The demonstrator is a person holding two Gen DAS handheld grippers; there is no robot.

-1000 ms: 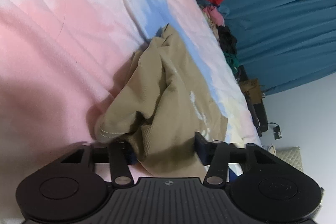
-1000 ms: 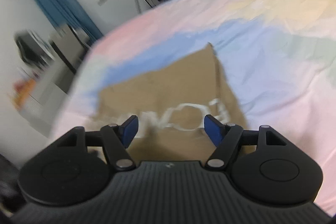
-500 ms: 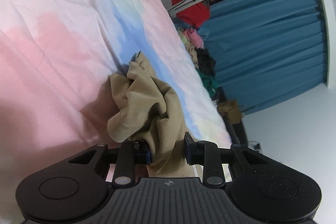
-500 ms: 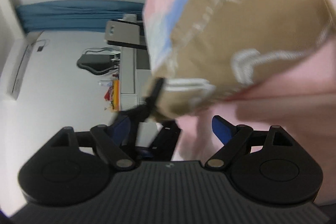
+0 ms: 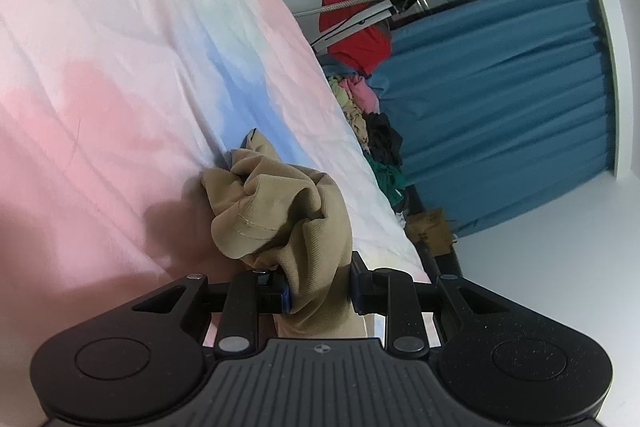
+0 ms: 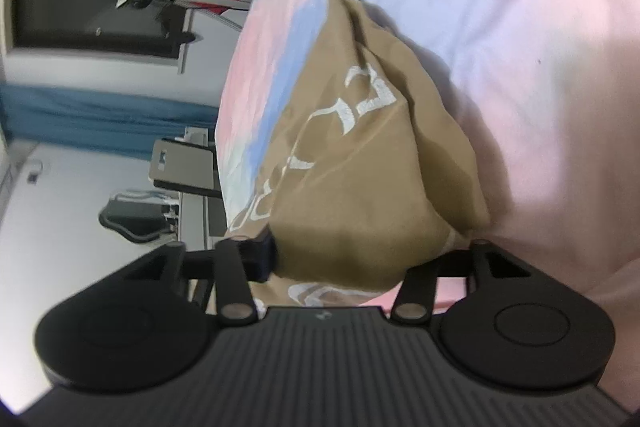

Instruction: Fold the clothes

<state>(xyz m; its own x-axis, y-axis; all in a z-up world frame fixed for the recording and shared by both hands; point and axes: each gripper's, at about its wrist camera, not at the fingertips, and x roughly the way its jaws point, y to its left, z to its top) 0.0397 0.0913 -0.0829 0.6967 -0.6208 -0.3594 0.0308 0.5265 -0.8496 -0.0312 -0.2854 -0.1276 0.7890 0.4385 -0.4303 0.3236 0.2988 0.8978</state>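
Tan cloth fills the left wrist view: the garment [image 5: 280,211] is bunched and crumpled above the pastel bedsheet [image 5: 120,67], and the left gripper [image 5: 320,291] is clenched on a thick wad of it between the blue pads. No writing shows on this side. A pile of other clothes [image 5: 368,123] lies beyond the bed by a blue curtain [image 5: 500,99].

From the right wrist view, the same garment [image 6: 360,155] hangs in a loose bundle against the sheet, and the right gripper [image 6: 352,263] has fabric between its widely spread fingers; whether they pinch it I cannot tell. White outlined letters run across the cloth, too creased and tilted to read.

By my judgement the folding is unfinished: the garment is gathered, not flat or squared.
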